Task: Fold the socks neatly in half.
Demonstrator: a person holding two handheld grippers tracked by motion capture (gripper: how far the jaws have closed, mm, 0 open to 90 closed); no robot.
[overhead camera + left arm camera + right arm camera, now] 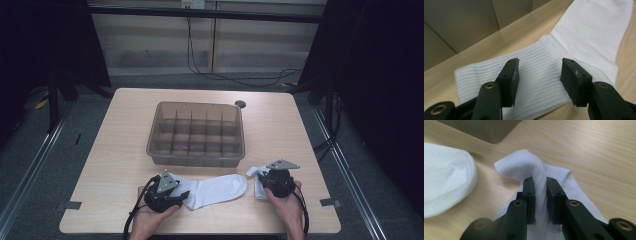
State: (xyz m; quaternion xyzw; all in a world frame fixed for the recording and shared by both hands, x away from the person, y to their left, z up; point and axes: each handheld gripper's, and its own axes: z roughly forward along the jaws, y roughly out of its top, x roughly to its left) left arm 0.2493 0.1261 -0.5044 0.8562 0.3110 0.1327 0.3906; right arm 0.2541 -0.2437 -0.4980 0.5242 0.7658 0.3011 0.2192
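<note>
Two white socks lie on the table [115, 145], one for each gripper. The long sock [212, 189] is stretched flat between the two hands, its ribbed cuff at the left gripper [169, 196] and its toe pointing toward the right gripper [267, 184]. The short sock [258, 175] is bunched up at the right gripper (much of it is hidden under the tool in the high view).

In the left gripper view, the jaws stand spread, one on either side of the long sock's cuff [539, 82]. The ribbed fabric lies flat in the gap between the two pads, and neither pad presses on it. Beyond the jaw tips, the smooth foot of the sock runs away up and to the right.

In the right gripper view, the jaws are drawn close and pinch a raised fold of the short sock [539, 192]. The fabric is squeezed between the pads and curls over above the tips in a small hump that leans to the left. The rest of that sock spreads on the wood below and to the right of the jaws. Well to the left of the jaws lies the rounded toe of the long sock [446, 177], apart from the pinched one.

One clear bin [197, 134] stands beyond both grippers, divided into a grid of small compartments (its near corner shows ahead of the right jaws).
</note>
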